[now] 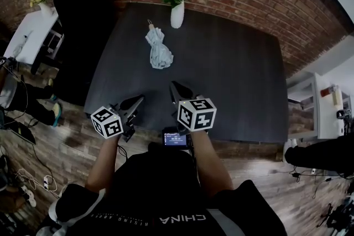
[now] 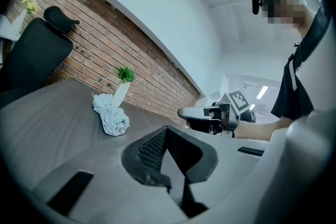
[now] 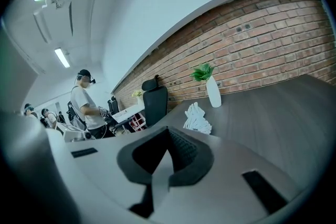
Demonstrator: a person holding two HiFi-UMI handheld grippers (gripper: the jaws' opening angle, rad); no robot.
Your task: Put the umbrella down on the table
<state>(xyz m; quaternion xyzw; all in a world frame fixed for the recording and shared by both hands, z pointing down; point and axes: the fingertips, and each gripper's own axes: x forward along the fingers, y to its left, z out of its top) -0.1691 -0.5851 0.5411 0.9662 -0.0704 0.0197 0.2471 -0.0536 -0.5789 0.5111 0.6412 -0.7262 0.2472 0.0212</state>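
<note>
Umbrella [image 1: 158, 48]: on table [image 1: 232, 74], ahead of both grippers.
Left gripper [image 1: 137, 100]: closed, empty.
Right gripper [image 1: 173, 87]: closed, empty.
Right gripper view alone: standing person [image 3: 86, 105], far left.

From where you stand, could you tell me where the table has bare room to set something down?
The right half of the table, from the umbrella to the right edge, is bare, as is the near strip in front of the umbrella. The far middle is crowded: the umbrella lies close to the vase.
</note>
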